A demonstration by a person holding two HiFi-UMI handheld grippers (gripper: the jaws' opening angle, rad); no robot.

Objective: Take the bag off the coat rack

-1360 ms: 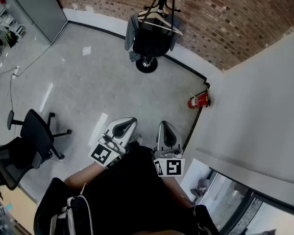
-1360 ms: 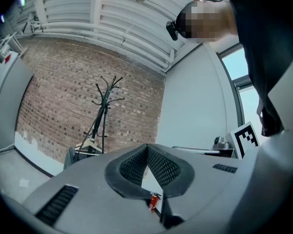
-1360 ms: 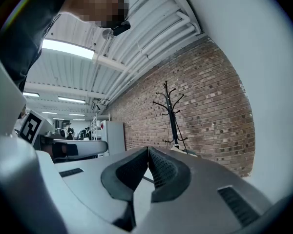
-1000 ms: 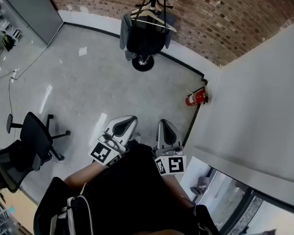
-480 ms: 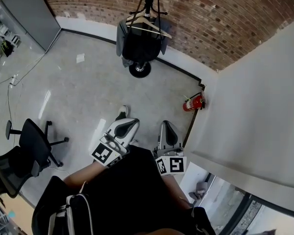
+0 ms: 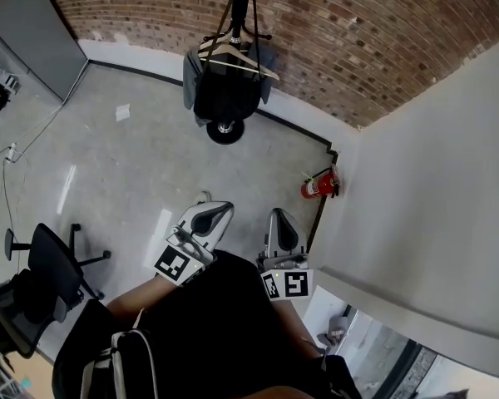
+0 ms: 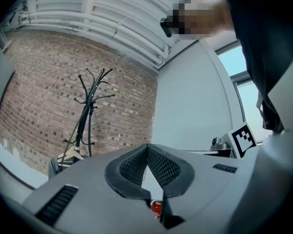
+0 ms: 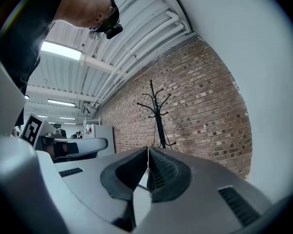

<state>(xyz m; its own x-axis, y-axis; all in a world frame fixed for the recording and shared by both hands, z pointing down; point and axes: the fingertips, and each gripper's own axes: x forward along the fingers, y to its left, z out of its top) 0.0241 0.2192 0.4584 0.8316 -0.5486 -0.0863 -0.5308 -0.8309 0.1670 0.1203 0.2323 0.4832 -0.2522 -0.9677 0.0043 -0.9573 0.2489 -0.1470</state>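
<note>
At the far left an office chair (image 6: pixel 50 264) stood off to the side of my path. My left gripper (image 6: pixel 209 214) was held low in front of me, its fingers pressed together on nothing. Ahead, well apart from both tools, the coat rack (image 6: pixel 237 15) stood against the brick wall (image 6: pixel 382 32). The black bag (image 6: pixel 226 94) hung from it by long straps, lying against a wooden hanger (image 6: pixel 233 52) that carried a grey garment (image 6: pixel 190 73). My right gripper (image 6: pixel 281 223) was likewise closed and empty, and a red fire extinguisher (image 6: pixel 318 186) sat by the wall corner to its right. I judged the approach unfinished. Arriving with the jaws closed could knock the bag instead of catching a strap. Pulling outward rather than lifting could tip the rack, or drag the hanger and garment off with the bag.
</note>
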